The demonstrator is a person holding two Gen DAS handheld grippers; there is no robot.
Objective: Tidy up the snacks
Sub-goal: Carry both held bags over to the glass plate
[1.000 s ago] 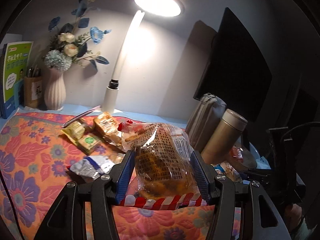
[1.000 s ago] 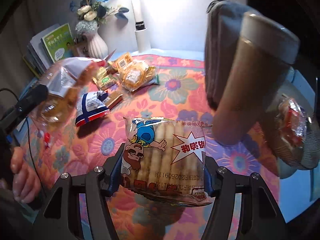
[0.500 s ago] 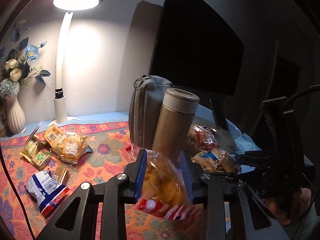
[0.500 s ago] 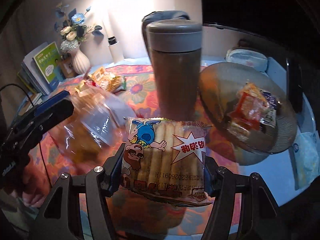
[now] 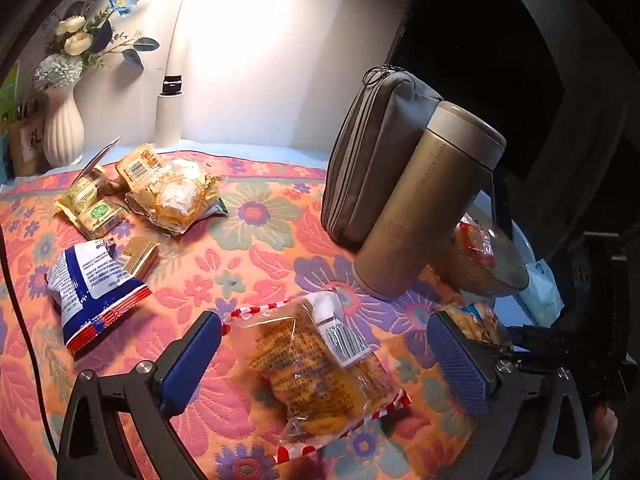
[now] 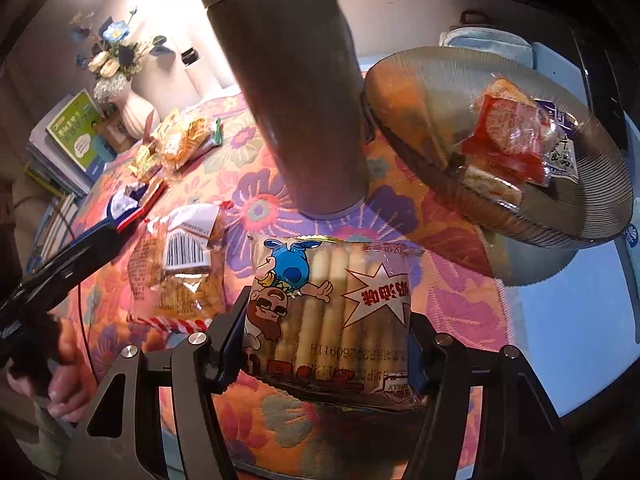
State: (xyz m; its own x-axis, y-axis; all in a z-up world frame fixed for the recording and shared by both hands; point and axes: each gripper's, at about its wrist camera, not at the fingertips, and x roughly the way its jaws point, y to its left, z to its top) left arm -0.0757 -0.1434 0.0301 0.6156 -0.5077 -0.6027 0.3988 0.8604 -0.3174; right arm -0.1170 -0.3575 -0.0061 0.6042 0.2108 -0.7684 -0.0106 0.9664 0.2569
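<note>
Right gripper point(image 6: 326, 344) clamps the biscuit-stick packet point(image 6: 334, 312) with the ribbed snack bowl point(image 6: 592, 216) ahead to its right, while the left gripper point(image 5: 336, 364), jaws just sprung apart, straddles the released yellow snack bag point(image 5: 320, 364) lying on the floral cloth point(image 5: 256, 248).

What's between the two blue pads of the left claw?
A clear bag of yellow snacks, lying loose on the flowery cloth, seen in the left wrist view.

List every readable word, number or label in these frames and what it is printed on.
"HAVE A DRINK": on the tan flask.
"奶油味": red starburst on the biscuit-stick pack.
"20260911H": date code on that pack.
Barcode label on the clear snack bag: digits too small.
Green book, other wrappers: unreadable.
</note>
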